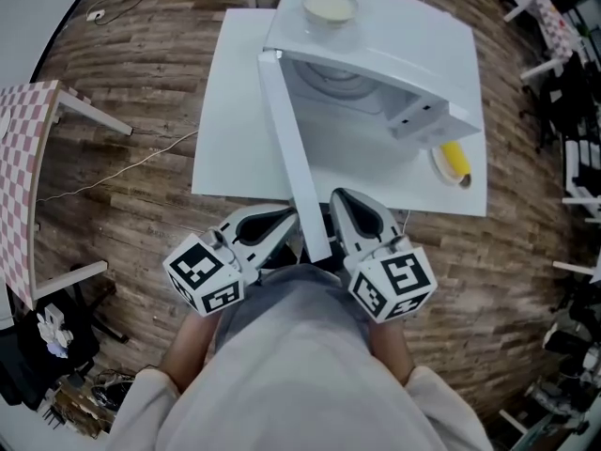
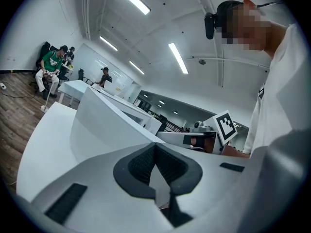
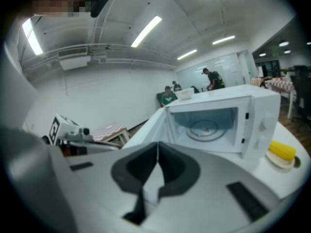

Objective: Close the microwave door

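Note:
The white microwave stands on a white table, and its door is swung wide open toward me. My left gripper is just left of the door's free edge, and my right gripper is just right of it. Both are shut with nothing between the pads. In the right gripper view the open cavity with its glass turntable shows past the shut right gripper, with the door to its left. The left gripper view looks past the shut left gripper at the door's outer face.
A bowl sits on top of the microwave. A yellow item on a small plate lies on the table right of the microwave. A checkered table stands at the left, with cables on the wooden floor. People sit in the background.

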The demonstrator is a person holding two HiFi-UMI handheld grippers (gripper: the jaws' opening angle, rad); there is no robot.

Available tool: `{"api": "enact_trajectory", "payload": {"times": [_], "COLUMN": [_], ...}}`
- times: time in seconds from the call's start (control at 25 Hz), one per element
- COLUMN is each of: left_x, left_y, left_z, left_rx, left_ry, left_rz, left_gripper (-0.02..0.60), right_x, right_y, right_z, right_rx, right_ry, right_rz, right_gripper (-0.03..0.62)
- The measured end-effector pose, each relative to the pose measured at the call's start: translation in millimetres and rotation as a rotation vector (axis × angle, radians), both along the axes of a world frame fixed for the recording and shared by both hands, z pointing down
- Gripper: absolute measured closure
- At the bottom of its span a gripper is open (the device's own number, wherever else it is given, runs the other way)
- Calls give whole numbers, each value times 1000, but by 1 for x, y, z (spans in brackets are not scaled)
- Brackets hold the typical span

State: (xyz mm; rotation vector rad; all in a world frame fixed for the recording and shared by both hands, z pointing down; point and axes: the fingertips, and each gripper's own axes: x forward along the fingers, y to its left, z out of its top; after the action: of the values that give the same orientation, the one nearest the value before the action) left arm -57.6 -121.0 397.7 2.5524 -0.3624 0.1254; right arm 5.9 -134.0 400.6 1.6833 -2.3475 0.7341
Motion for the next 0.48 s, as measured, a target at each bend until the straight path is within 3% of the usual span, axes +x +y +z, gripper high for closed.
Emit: {"api": "enact_trajectory", "payload": {"times": [0.48], "left_x": [19], "left_y": [0], "left_z": [-1], "left_rx": [-14], "left_ry": [11], "left_rz": [30], "left_gripper": [568], "right_x": [20], "right_y": [3], "right_z": [-2], "right_rx": [0], "right_ry": [-2], "right_rz": [38], "right_gripper": [571]}}
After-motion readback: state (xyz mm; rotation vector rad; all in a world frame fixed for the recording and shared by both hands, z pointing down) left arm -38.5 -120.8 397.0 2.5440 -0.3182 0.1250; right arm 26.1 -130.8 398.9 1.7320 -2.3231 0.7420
